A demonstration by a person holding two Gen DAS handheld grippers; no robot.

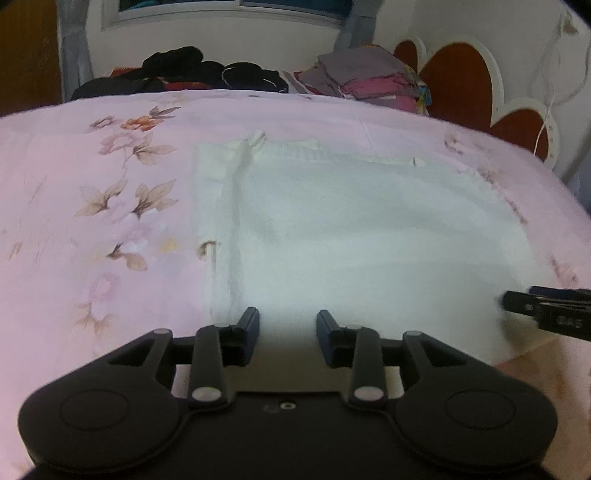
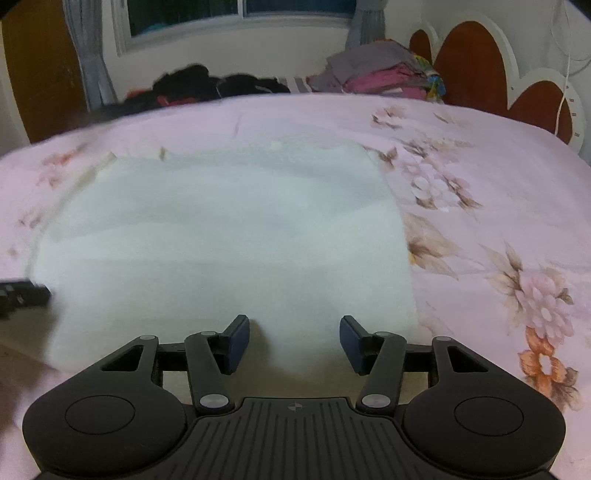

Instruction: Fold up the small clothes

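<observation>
A white garment (image 1: 351,229) lies spread flat on the pink floral bedsheet (image 1: 92,192), with a folded strip along its left side. It also shows in the right wrist view (image 2: 229,236). My left gripper (image 1: 287,325) is open, its jaws apart over the garment's near edge, left part. My right gripper (image 2: 294,330) is open over the near edge, right part. The right gripper's tip shows at the right edge of the left wrist view (image 1: 532,304). The left gripper's tip shows at the left edge of the right wrist view (image 2: 26,293).
A pile of black clothes (image 1: 177,74) and a stack of folded clothes (image 1: 369,74) sit at the bed's far side. A brown and white headboard (image 1: 461,85) stands at the right. A window (image 2: 240,14) is on the far wall.
</observation>
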